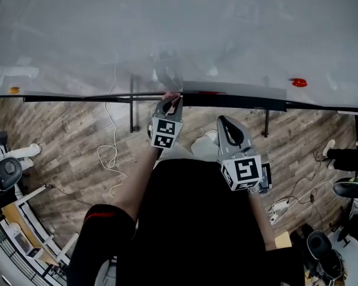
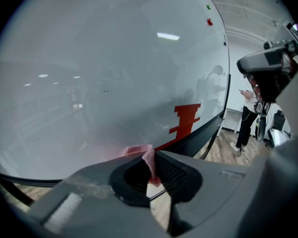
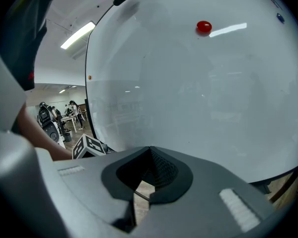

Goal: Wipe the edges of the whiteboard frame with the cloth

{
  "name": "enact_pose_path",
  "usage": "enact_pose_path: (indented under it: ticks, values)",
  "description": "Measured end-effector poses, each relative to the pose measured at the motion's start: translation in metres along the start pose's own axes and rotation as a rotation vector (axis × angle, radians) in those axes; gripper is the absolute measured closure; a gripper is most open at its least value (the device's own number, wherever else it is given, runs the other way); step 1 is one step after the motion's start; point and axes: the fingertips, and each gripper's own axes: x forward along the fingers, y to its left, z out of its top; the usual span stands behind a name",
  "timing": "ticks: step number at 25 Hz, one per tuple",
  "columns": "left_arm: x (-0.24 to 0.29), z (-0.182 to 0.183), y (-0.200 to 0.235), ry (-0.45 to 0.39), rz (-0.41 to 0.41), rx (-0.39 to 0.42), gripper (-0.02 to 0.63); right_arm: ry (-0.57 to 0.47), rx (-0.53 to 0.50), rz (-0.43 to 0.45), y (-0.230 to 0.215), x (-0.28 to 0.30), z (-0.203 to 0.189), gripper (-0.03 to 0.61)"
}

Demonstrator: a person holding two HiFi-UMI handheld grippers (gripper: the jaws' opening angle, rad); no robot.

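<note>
Head view: the left gripper (image 1: pixel 170 102), clamped on the pink cloth (image 2: pixel 146 155), presses it against the bottom edge of the whiteboard frame (image 1: pixel 77 98) — wiping seems barely underway, with the other edges probably still to do. The right gripper (image 1: pixel 225 124) is closed and empty.

The whiteboard (image 1: pixel 179 34) walled off everything ahead. Along its dark frame (image 1: pixel 238 101) the run lay open on both sides of the left gripper (image 1: pixel 170 98), which was up against it. Below the frame two stand posts (image 1: pixel 132 109) cut the gap, one just left of that gripper, one beyond the right gripper (image 1: pixel 225 123), which hung back over open floor (image 1: pixel 65 136)
</note>
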Motion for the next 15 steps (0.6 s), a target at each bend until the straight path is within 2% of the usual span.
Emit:
enact_pose_path:
  ticks: [15]
  values:
    - [0.011, 0.007, -0.023, -0.004, 0.03, -0.008, 0.597, 0.014, -0.017, 0.035, -0.022, -0.018, -0.01, 0.577]
